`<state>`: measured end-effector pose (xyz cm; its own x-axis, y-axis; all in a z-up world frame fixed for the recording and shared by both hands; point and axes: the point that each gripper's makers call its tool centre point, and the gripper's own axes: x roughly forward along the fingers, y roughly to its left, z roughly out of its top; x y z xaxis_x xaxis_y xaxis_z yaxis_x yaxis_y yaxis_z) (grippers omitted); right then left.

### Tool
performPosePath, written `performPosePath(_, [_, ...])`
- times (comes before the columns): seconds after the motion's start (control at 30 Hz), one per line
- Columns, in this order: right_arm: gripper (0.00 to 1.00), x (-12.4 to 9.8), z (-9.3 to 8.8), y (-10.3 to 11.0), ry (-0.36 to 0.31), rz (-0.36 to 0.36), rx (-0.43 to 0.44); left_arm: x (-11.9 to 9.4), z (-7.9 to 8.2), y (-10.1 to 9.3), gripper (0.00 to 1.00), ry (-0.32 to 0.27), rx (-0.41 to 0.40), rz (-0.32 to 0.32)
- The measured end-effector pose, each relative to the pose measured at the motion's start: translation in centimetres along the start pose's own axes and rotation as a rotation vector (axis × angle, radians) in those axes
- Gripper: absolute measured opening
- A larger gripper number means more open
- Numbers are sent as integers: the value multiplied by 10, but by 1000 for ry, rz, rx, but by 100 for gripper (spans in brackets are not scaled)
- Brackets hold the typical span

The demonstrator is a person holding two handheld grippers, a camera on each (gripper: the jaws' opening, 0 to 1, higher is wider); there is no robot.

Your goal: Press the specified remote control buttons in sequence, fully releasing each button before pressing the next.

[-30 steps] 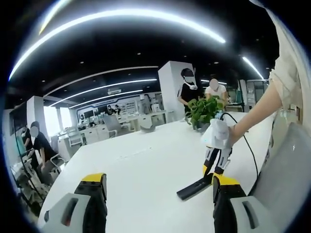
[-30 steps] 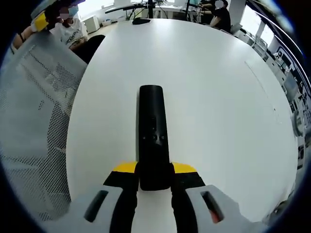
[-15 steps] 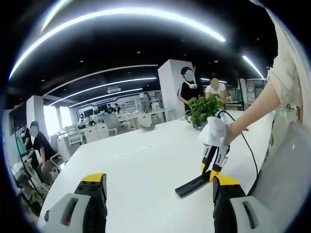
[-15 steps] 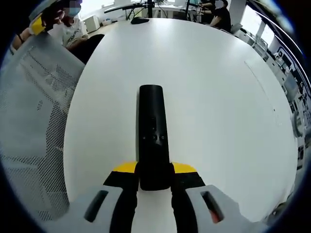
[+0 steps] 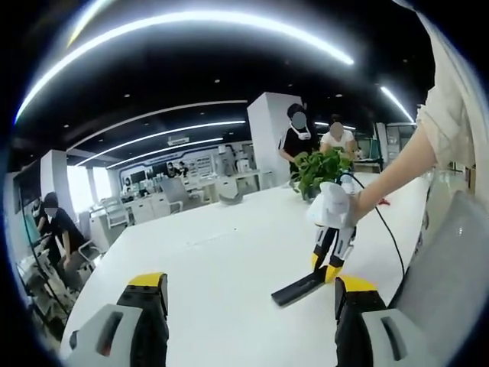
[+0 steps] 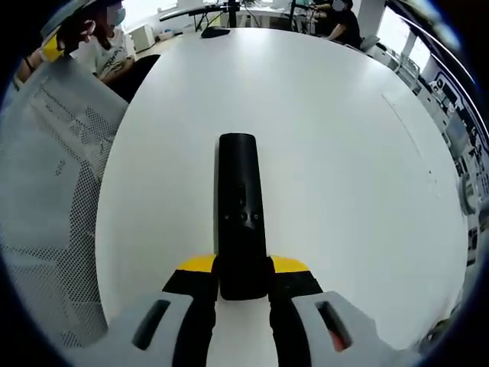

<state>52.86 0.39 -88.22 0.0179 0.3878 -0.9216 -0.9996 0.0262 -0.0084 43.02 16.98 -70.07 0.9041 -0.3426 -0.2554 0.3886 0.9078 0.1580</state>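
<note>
A: The right gripper (image 6: 243,287) pinches the near end of the black remote (image 6: 240,210); the rest of the remote lies along the white tabletop (image 6: 336,138), nearer its left edge.

B: It looks stiff, light and smooth, so it may slide. Holding the end keeps the buttons (image 6: 242,216) free.

A: The left gripper (image 5: 248,306) stands spread, holding nothing.

B: The plant (image 5: 319,173) at the far edge is well apart. A mesh chair (image 6: 53,199) stands beside the left edge. Nothing blocks the buttons.
</note>
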Motion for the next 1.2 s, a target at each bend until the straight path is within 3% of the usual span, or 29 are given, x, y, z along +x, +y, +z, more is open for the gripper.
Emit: performPosePath(1.2, [24,2,4,-16,43,15,-24,1,-3,-2,94,13,2,-10])
